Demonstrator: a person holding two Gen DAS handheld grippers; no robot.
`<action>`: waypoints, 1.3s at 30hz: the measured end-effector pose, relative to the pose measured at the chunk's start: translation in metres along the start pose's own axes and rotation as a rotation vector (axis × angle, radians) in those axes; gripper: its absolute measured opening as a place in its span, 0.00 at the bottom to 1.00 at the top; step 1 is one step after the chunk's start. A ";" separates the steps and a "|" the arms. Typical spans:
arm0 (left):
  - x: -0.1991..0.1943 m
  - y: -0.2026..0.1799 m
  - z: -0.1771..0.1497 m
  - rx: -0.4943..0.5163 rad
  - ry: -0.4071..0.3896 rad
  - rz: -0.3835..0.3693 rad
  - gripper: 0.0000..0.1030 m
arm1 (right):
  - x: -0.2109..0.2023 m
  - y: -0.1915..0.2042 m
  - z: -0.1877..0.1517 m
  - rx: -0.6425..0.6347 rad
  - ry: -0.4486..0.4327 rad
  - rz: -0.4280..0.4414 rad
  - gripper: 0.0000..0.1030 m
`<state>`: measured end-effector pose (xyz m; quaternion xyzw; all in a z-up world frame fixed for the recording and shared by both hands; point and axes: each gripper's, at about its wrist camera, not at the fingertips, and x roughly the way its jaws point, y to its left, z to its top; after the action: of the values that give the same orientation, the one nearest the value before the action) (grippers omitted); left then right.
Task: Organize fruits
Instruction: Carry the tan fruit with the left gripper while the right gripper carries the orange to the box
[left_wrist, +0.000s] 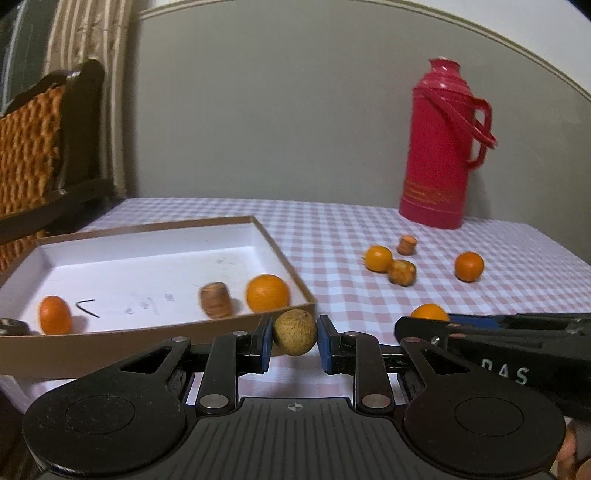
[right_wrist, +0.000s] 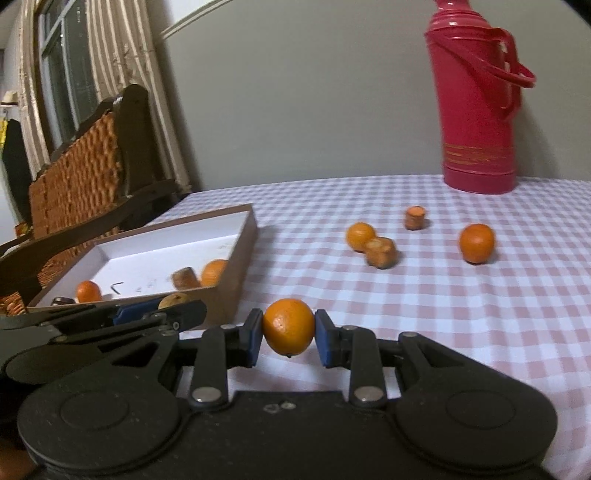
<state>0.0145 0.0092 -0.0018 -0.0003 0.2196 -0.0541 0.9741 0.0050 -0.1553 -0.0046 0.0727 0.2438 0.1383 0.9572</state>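
A table covered in a pink-and-white checked cloth (right_wrist: 443, 314) carries a shallow brown cardboard box with a white inside (left_wrist: 155, 336) at its left. A tall red plastic thermos flask (right_wrist: 476, 110) stands at the back. Two small round oranges (right_wrist: 360, 235) (right_wrist: 476, 243) and two stubby brown cut pieces (right_wrist: 380, 253) (right_wrist: 414, 218) lie loose between them.

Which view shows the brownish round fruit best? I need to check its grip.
The left wrist view: the brownish round fruit sits centred, clamped in the left gripper. The right wrist view shows only its top behind that gripper's fingers.
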 end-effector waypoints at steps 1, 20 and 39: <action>-0.002 0.004 0.001 -0.005 -0.008 0.008 0.25 | 0.001 0.004 0.000 -0.004 -0.002 0.011 0.20; -0.015 0.078 0.007 -0.132 -0.050 0.176 0.25 | 0.023 0.054 0.016 -0.032 -0.071 0.133 0.20; -0.008 0.135 0.016 -0.177 -0.046 0.285 0.25 | 0.052 0.087 0.030 -0.050 -0.098 0.173 0.21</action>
<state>0.0281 0.1438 0.0131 -0.0560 0.1989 0.1041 0.9729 0.0434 -0.0589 0.0160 0.0765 0.1858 0.2228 0.9539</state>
